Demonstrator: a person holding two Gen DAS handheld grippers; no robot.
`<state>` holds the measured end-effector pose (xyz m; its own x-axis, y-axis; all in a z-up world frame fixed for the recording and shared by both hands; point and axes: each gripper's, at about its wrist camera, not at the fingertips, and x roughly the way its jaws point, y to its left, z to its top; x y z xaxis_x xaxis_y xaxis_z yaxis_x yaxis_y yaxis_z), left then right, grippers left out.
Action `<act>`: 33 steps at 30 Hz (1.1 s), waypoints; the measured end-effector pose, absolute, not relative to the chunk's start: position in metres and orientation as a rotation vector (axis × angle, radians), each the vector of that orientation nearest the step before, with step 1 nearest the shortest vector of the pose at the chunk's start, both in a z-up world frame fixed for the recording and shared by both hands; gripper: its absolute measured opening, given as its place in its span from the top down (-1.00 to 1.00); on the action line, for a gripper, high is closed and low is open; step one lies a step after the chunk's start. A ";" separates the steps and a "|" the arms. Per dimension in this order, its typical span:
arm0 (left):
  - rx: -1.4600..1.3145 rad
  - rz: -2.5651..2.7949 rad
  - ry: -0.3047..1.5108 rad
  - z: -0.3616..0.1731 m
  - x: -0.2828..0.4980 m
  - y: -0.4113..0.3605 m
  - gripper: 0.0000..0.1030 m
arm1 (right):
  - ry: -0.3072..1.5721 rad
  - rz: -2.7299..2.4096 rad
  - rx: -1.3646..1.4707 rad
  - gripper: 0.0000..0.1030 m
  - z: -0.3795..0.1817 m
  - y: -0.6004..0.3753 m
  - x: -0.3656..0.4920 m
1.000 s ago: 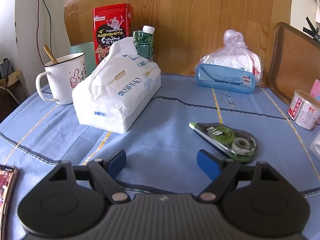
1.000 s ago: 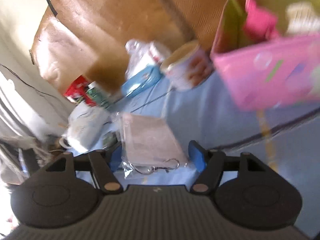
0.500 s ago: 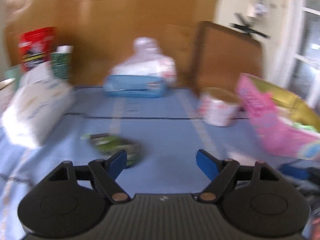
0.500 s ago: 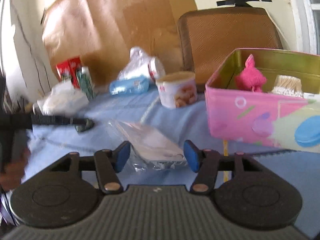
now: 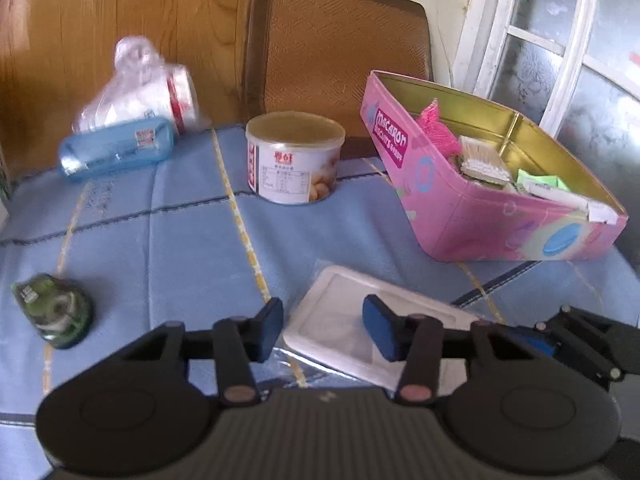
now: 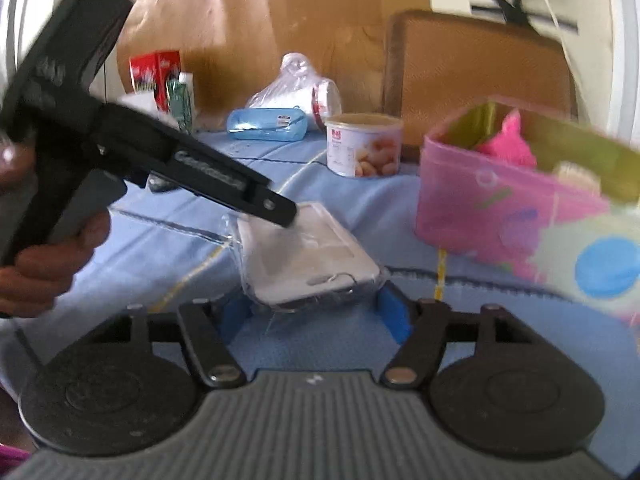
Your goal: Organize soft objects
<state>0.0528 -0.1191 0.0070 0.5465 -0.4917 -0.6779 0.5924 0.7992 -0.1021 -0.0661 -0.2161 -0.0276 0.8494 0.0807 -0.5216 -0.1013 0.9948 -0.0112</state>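
A white soft case in a clear plastic bag [image 5: 360, 316] lies on the blue tablecloth [image 5: 160, 240], near the pink tin [image 5: 480, 216]. It also shows in the right wrist view [image 6: 304, 256]. My left gripper [image 5: 324, 328] is open, its fingers over the bag's left end. My right gripper [image 6: 316, 312] is open, its blue pads on either side of the bag's near end; whether they touch it is unclear. The pink tin [image 6: 500, 208] holds a pink soft item [image 5: 434, 128] and other small things.
A round white food tub [image 5: 294, 160], a blue case [image 5: 116, 154] and a tied plastic bag [image 5: 136, 92] stand behind. A green correction-tape dispenser [image 5: 56, 312] lies at the left. A brown chair back [image 5: 336, 48] rises behind the table.
My left gripper has swung right from the tissue pack to the bagged case. My right gripper has levelled out and stays at the bag's near end.
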 end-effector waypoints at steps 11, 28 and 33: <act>0.166 -0.787 0.511 0.094 0.028 -0.181 0.14 | 0.267 -0.033 0.017 -0.14 0.032 -0.264 -0.092; 0.252 -0.979 0.841 0.069 0.048 -0.356 -0.14 | 0.588 -0.116 0.393 -0.22 0.066 -0.492 -0.104; 0.270 -1.038 0.933 0.063 0.047 -0.373 0.02 | 0.755 0.017 0.491 -0.08 0.059 -0.500 -0.094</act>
